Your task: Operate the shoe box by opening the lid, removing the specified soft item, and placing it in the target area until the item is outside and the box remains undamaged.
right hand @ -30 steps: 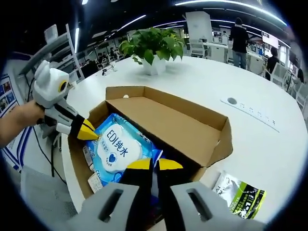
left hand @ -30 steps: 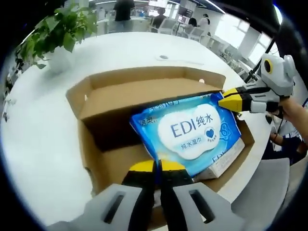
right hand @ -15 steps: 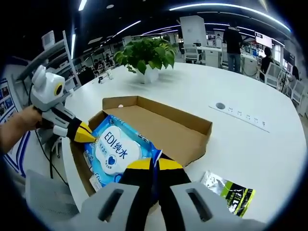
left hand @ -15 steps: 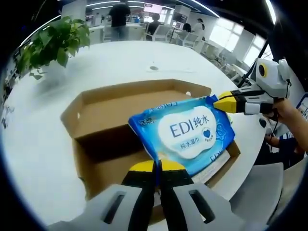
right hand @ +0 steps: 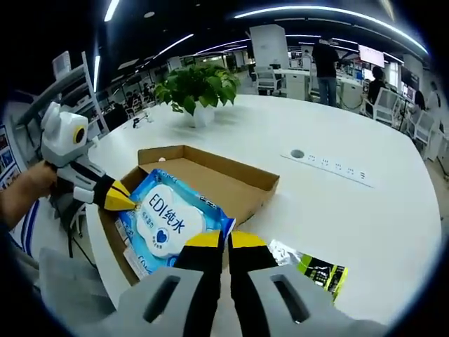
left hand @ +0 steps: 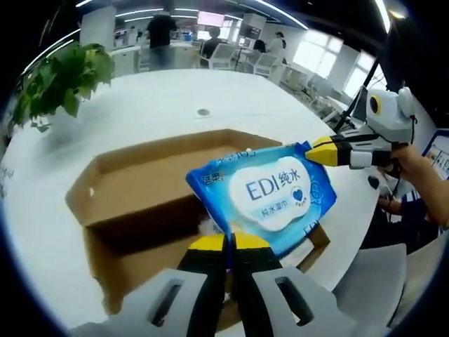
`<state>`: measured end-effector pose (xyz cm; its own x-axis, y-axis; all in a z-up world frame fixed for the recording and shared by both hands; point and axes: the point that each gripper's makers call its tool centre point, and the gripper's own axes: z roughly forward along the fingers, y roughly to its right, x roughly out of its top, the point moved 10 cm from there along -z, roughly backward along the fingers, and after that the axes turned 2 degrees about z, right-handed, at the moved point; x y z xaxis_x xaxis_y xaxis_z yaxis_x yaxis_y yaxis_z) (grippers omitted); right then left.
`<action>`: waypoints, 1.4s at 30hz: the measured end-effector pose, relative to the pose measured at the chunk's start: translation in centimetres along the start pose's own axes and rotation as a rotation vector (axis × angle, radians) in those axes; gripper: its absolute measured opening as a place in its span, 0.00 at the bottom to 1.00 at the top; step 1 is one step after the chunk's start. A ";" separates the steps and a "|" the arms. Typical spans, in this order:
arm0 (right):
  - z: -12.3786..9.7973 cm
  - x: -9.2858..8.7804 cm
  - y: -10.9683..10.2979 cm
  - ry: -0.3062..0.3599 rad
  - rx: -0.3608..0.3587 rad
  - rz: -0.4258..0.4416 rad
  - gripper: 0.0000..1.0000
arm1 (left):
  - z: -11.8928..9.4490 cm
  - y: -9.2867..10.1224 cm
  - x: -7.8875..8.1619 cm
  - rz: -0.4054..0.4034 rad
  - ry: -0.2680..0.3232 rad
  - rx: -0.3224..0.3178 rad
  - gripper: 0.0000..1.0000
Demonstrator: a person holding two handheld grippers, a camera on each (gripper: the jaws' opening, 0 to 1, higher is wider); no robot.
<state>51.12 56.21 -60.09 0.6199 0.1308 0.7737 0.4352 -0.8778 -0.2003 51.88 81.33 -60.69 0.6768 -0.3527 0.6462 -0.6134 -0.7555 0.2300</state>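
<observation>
In the left gripper view, a leafy green plant [left hand: 59,81] in a white pot sits far left on the big white table [left hand: 147,98]. Next comes the brown shoe box [left hand: 140,189], open, with its lid flap standing up at the back. The blue pack of wet wipes [left hand: 263,200] (the soft thing with "EDI" printed on a white patch) is lifted up above the box, tilted, and no part of it touches the box. The left gripper [left hand: 226,242] has its yellow tips pressed shut on the pack's near corner. The right gripper [left hand: 319,151] comes in from the right and pinches the far corner, and a person's hand [left hand: 414,165] holds it. In the right gripper view, the left gripper [right hand: 126,202] comes in from the left and nips one corner of the pack [right hand: 168,217]. The open box [right hand: 210,179] lies under and behind the pack. The right gripper [right hand: 226,241] is closed on the pack's near corner. To the right, a green and black packet [right hand: 312,267] lies flat on the table [right hand: 351,203], near the box but not touching it.
</observation>
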 end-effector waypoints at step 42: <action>-7.3 -4.0 9.6 -0.029 -0.206 0.111 0.00 | 7.1 10.3 3.6 0.077 0.027 -0.161 0.00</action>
<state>48.07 43.88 -60.75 0.6766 0.0389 0.7353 0.2224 -0.9628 -0.1538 50.90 68.41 -61.14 0.6154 -0.3899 0.6850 -0.7219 -0.6277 0.2913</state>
